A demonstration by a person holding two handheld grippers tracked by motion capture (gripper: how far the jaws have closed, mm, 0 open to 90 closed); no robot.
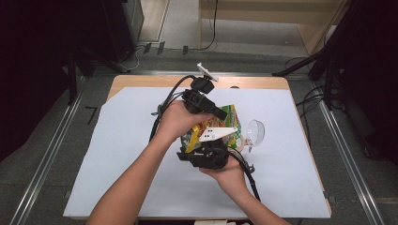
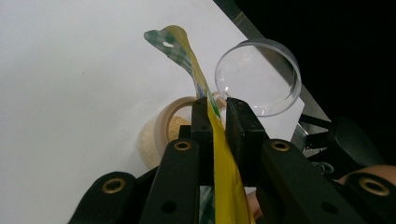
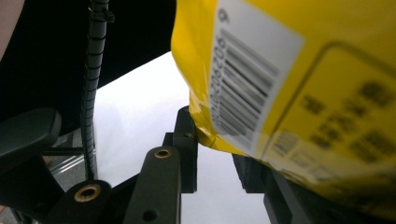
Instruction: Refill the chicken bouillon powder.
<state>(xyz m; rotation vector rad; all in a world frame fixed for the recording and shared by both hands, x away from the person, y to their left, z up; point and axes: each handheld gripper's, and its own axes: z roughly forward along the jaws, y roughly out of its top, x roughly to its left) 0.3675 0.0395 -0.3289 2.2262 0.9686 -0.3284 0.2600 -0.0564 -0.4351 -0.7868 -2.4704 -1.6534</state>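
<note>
High view: I have the yellow packet (image 1: 220,125) lifted above the bench (image 1: 122,154), left tool (image 2: 218,122) pinching its flat edge, right tool (image 3: 217,156) pinching its barcode corner, clear bowl (image 1: 256,131) just beside.

- In the high view, we see the left hand (image 1: 176,119) and right hand (image 1: 230,174) cover much of the yellow bag (image 1: 226,123); its print is too small to read.
- The jaw tips of the left gripper (image 1: 213,112) and right gripper (image 1: 206,150) lie hidden behind the bag and hands there.
- In the left gripper view, the bag (image 2: 224,163) runs off the bottom edge, and the tape roll (image 2: 163,128) sits partly behind the jaws.
- The clear dish (image 2: 259,77) has its lower rim hidden by the jaw.
- In the right gripper view, the bag (image 3: 299,70) is cut by the top and right edges; its text is blurred, and it hides the right jaw's tip.
</note>
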